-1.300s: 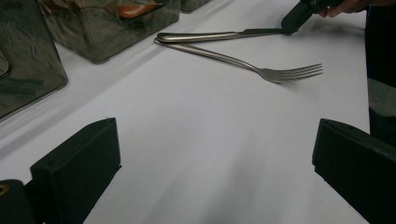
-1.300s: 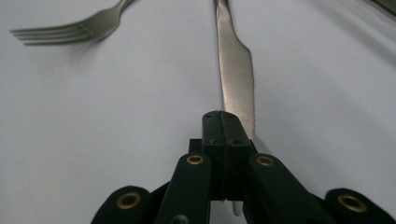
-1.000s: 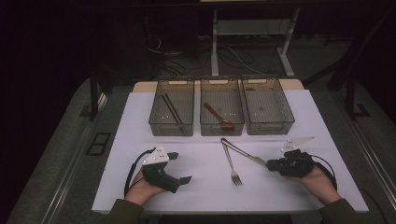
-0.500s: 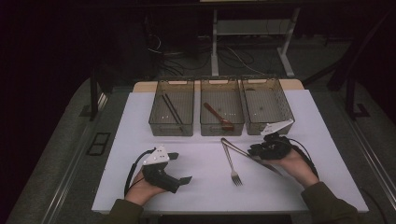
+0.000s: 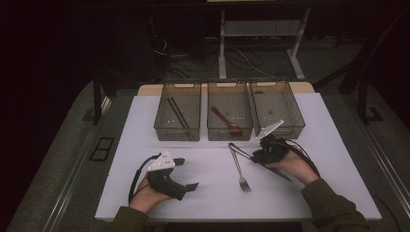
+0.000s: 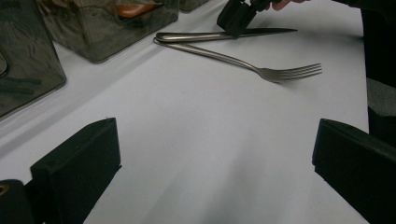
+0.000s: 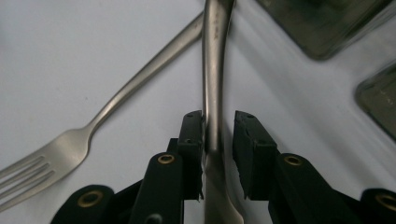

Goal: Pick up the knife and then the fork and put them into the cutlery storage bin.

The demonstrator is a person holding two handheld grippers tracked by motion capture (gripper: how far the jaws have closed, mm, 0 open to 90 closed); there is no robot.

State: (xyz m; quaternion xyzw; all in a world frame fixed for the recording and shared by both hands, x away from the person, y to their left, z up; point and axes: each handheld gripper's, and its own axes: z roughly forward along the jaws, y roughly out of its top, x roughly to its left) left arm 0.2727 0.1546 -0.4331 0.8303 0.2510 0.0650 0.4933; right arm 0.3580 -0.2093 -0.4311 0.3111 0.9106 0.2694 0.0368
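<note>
Right claw (image 7: 218,154) straddles knife (image 7: 214,93) handle; fork (image 7: 70,149) beside.

High view looks down; tongs cameras (close, low) share the fork (image 5: 240,170).

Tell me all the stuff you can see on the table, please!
table: one, white top.
bins: three, clear smoky, in a row at the far side.
chopsticks: dark, in the left bin.
spoon: one, brown, in the middle bin.
fork: one, silver, on the table in front of the bins.
knife: one, silver, lying beside the fork, between the right jaws.
left gripper: one, black, jaws wide apart over bare table.
right gripper: one, black, jaws around the knife, a gap on one side.
</note>
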